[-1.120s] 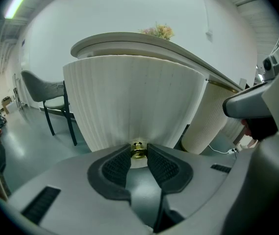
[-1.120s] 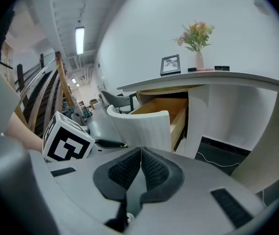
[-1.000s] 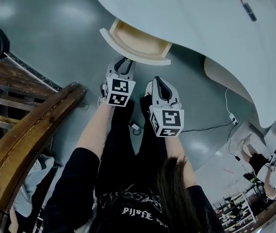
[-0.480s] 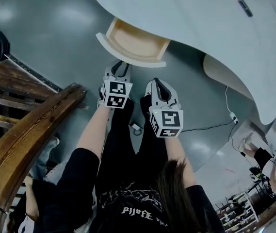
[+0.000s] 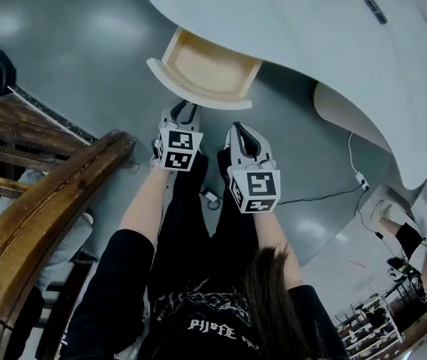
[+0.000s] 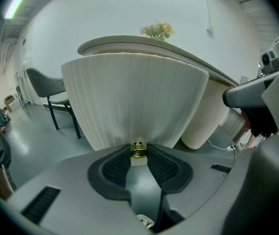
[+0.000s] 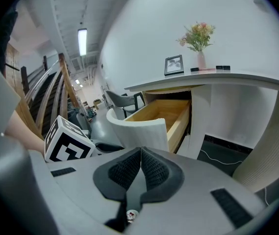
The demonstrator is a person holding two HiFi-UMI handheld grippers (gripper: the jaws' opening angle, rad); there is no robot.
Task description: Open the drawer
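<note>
Right tool [image 7: 140, 151], jaws together, faces the open drawer [image 7: 161, 111].

Two tools [image 5: 185, 111] [image 5: 241, 132], one drawer [image 5: 205, 70], one knob [image 6: 138, 149]

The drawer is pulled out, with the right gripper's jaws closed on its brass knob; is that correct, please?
Not quite: it is the left gripper whose jaws are closed on the brass knob of the drawer, as the left gripper view shows. The drawer is pulled out.
</note>
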